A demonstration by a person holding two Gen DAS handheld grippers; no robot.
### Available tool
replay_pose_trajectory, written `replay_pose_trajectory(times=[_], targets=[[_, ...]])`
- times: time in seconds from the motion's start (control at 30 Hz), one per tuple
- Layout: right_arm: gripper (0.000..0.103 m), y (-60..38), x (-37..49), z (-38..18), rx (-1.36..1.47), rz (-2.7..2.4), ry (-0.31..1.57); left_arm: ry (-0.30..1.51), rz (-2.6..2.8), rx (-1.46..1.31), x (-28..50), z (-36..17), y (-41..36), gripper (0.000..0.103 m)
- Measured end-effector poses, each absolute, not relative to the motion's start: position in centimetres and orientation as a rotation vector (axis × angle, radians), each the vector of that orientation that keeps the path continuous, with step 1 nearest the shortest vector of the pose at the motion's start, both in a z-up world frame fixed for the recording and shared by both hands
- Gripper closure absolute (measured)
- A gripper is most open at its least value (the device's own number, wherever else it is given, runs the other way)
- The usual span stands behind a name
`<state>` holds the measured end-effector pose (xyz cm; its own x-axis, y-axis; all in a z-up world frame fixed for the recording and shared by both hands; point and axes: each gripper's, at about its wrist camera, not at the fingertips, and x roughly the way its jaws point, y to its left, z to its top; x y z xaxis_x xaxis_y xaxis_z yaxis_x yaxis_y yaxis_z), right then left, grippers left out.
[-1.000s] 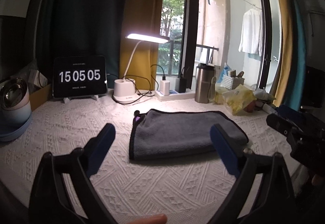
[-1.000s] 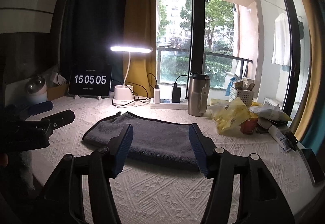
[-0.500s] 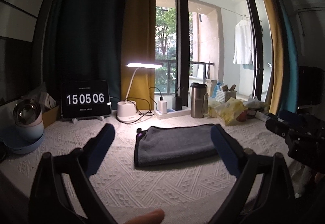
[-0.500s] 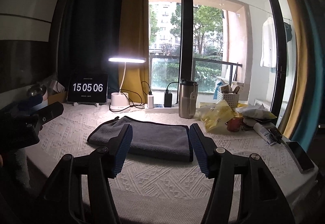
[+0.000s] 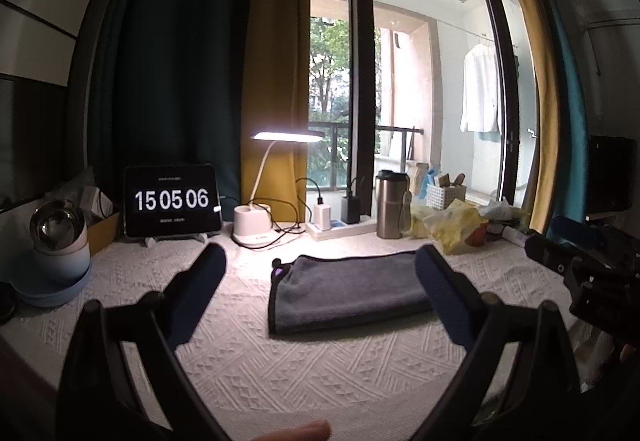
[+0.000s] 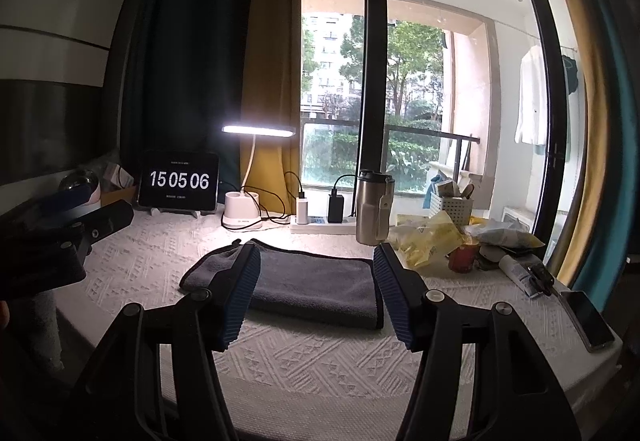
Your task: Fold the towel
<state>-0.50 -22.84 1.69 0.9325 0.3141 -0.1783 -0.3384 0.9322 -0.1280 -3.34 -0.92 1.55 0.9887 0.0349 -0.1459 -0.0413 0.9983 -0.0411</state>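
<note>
A grey towel with a dark hem (image 5: 348,291) lies folded flat on the white textured tablecloth (image 5: 320,365); it also shows in the right wrist view (image 6: 312,285). My left gripper (image 5: 320,281) is open and empty, held back from the towel, near the table's front edge. My right gripper (image 6: 316,273) is open and empty, also held back from the towel. Each gripper shows at the side of the other's view: the right one (image 5: 592,277), the left one (image 6: 52,241).
Along the back stand a clock tablet (image 5: 172,201), a lit desk lamp (image 5: 256,225), a power strip with chargers (image 5: 340,225) and a steel tumbler (image 5: 392,205). A yellow bag (image 6: 428,241), a basket and clutter sit right; a phone (image 6: 588,317) lies near the right edge. A bowl (image 5: 56,241) is at left.
Both grippers have drawn back and tilted up from the towel, so it appears smaller and further off. The towel has not moved. Both stay open.
</note>
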Motion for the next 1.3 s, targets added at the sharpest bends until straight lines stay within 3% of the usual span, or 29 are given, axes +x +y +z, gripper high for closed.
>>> replay_pose_trajectory(times=[1.3], targets=[[0.039,-22.78,-0.48,1.69,-0.157,0.338,0.157,0.15,0.042,-0.051,-3.26,1.62,-0.85,0.006]])
